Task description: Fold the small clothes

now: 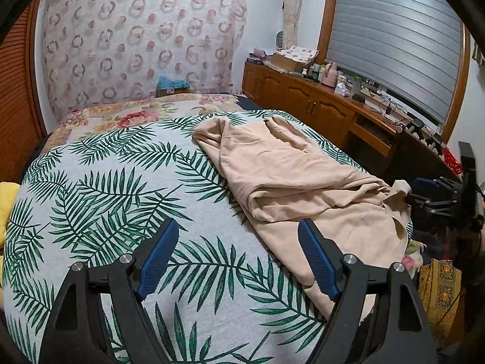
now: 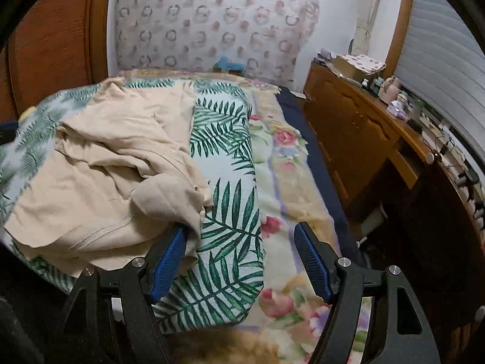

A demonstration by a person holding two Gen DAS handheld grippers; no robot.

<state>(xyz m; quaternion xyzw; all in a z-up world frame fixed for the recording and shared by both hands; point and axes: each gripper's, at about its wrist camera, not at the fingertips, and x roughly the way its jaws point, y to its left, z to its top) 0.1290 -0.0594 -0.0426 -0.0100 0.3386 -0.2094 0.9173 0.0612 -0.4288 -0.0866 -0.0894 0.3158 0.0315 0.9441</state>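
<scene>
Looking along the left gripper point(image 1: 238, 254), its jaws stand spread with nothing between them, over bare palm-leaf cover point(image 1: 121, 200). The beige garment point(image 1: 291, 163) lies crumpled on that cover, ahead and to the right, its near hem just under the right-hand blue pad point(image 1: 318, 261). A thick rolled fold crosses its middle, and one end bunches at the bed's right edge, where the right gripper point(image 1: 436, 200) shows as a dark shape. Closing from here would, I judge, either miss the cloth or catch only a single loose layer, so the piece would drag unevenly.

Turning to the right wrist view, the right gripper point(image 2: 239, 261) is also spread wide and empty. The garment point(image 2: 100, 163) sits to its left, a bunched flap touching the left blue pad point(image 2: 169, 261) from outside. The risk here is that this pad snags the flap and pulls the heap toward the near edge of the cover point(image 2: 224, 182), or pinches the cover along with the cloth. Several overlapping layers are hard to tell apart, so a grip could trap the wrong fold.
</scene>
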